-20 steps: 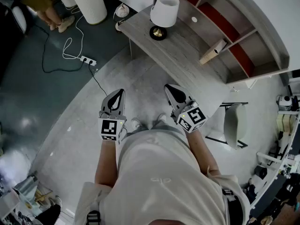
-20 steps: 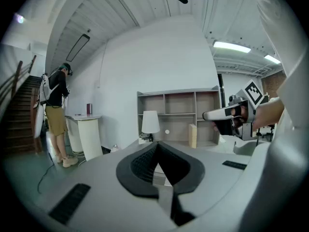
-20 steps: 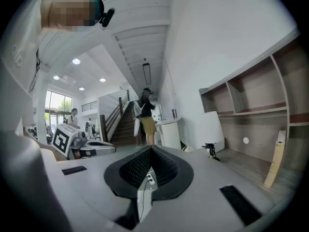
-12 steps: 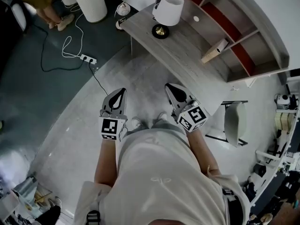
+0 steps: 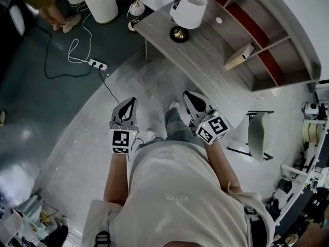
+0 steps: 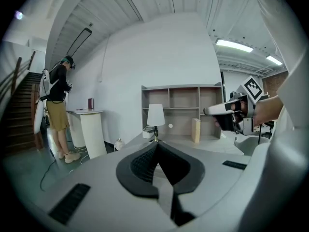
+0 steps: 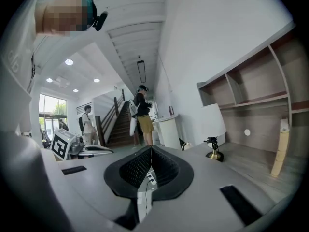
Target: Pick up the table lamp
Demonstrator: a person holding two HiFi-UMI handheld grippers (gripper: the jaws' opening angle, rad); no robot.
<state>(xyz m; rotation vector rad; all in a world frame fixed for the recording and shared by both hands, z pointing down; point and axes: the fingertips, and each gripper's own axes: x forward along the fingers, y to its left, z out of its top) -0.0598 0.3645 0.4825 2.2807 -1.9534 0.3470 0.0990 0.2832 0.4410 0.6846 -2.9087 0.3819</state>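
The table lamp (image 5: 189,10) has a white shade and a black and gold foot. It stands at the far left end of a grey wooden desk (image 5: 205,60). The lamp (image 6: 155,115) shows small and far ahead in the left gripper view, and the lamp (image 7: 213,122) also lies off to the right in the right gripper view. My left gripper (image 5: 132,101) and right gripper (image 5: 186,93) are held side by side in front of my body, well short of the desk. Both are shut with nothing in them, jaw tips together (image 6: 155,144) (image 7: 150,148).
A shelf unit (image 5: 267,40) backs the desk, with a pale block (image 5: 239,57) leaning against it. A white pedestal (image 5: 97,1), a power strip (image 5: 96,65) with cables and a small lamp (image 5: 136,8) are on the floor at left. A chair (image 5: 258,133) stands at right. People stand by the stairs (image 7: 141,115).
My leg has stepped forward between the two grippers. The desk and lamp have slid slightly right in the head view. Both grippers stay shut and hold their places in front of me.
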